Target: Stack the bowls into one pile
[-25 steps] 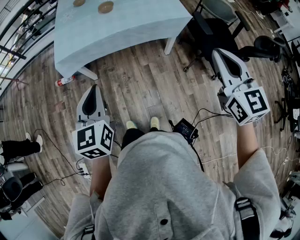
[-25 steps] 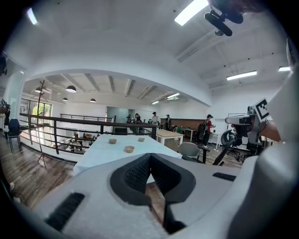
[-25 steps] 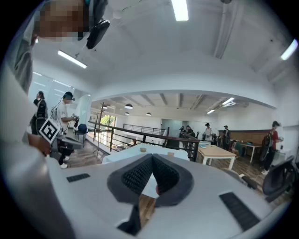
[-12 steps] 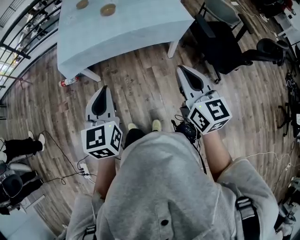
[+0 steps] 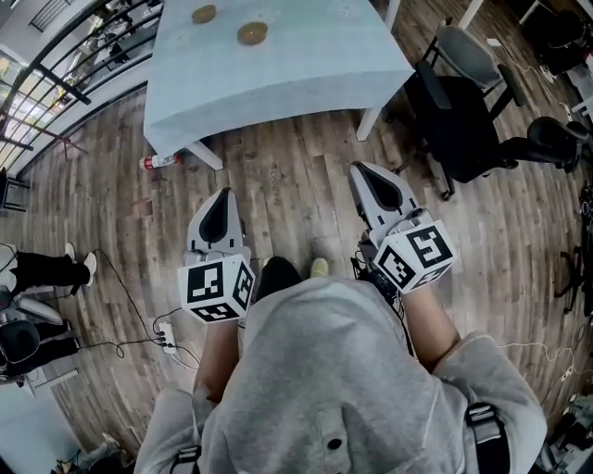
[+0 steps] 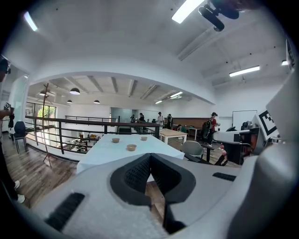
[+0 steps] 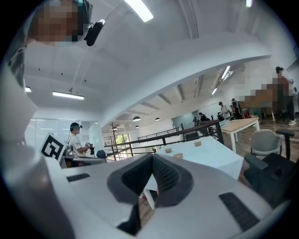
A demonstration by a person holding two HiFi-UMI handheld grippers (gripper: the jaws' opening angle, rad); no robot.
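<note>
Facing the counter [image 5: 306, 65] with left tongs [image 5: 220, 196] and right tongs [image 5: 363, 171] pressed together, empty; best spread before closing on a bowl [image 5: 252, 34] rim.

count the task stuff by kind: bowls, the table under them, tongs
bowls: 3
table: 1
tongs: 2 (left tongs, right tongs)
total: 6

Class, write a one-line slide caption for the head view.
Shut, empty left gripper and right gripper hover short of the table where two bowls sit unstacked.
</note>
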